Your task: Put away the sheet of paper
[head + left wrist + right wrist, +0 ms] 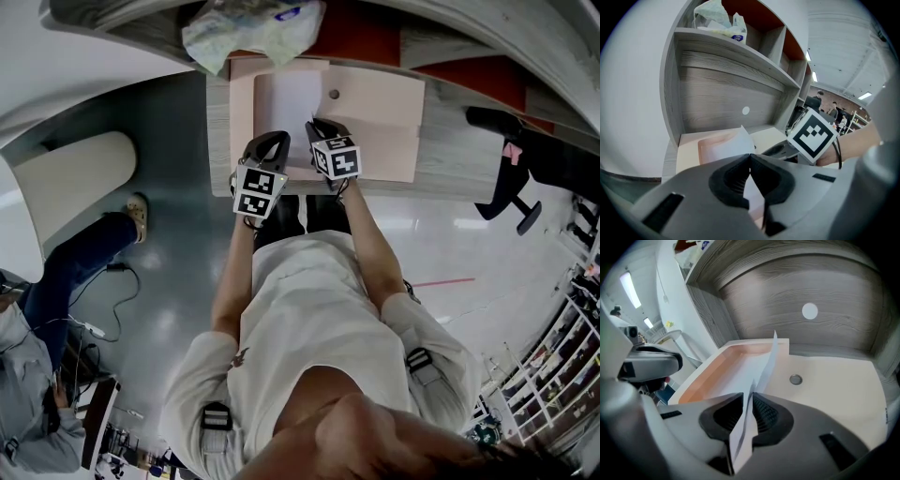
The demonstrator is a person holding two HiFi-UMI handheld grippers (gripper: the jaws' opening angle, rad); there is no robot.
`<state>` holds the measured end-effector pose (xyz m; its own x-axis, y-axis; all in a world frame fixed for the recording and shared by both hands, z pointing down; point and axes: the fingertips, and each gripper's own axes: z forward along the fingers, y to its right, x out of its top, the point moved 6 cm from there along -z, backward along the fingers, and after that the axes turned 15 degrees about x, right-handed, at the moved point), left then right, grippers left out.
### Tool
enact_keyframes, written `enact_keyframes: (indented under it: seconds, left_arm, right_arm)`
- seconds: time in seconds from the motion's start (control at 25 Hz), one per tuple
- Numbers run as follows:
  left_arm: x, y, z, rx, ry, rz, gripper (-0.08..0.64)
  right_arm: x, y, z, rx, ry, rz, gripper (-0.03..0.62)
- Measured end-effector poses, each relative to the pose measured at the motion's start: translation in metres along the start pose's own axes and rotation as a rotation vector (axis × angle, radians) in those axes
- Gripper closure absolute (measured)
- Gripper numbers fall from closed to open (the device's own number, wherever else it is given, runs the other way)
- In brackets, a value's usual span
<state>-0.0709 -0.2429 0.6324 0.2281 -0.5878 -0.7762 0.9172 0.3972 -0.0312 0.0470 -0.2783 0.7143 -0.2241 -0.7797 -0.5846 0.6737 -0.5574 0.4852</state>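
Note:
A white sheet of paper (286,98) lies over the left part of an open pink folder (384,112) on the grey desk (450,159). My left gripper (275,139) holds the sheet's near edge; in the left gripper view its jaws (750,155) meet on the paper (726,145). Just to its right, my right gripper (315,125) is at the same edge. In the right gripper view the paper (766,364) stands on edge between that gripper's (751,397) pads, with a narrow gap between them. The folder's snap button (795,379) shows to the right.
A crumpled plastic bag (253,33) sits on the shelf above the desk, with open compartments (780,40) beside it. A black office chair (511,164) stands at the right. At the left are a round white table (75,173) and a seated person (66,281).

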Motion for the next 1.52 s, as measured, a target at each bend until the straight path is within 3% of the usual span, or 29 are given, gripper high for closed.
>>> enact_keyframes:
  seconds: [0.08,0.24,0.6,1.04,1.52]
  left_arm:
    - [0.001,0.0,0.0,0.0,0.002,0.001,0.54]
    - [0.006,0.001,-0.002,0.003,0.008,0.007,0.54]
    - [0.009,0.003,-0.006,-0.007,0.024,0.003,0.54]
    - [0.015,0.001,-0.012,-0.024,0.051,0.007,0.54]
    - [0.028,0.001,-0.024,-0.034,0.09,0.019,0.54]
  right_arm:
    - [-0.002,-0.002,-0.003,-0.005,-0.005,-0.025,0.48]
    - [-0.004,-0.004,-0.01,-0.022,-0.022,-0.066,0.437]
    - [-0.014,-0.002,-0.023,-0.047,-0.077,-0.098,0.4]
    - [-0.012,-0.008,-0.037,-0.097,-0.071,-0.134,0.388]
    - [0.016,-0.045,-0.073,-0.087,0.053,-0.213,0.39]
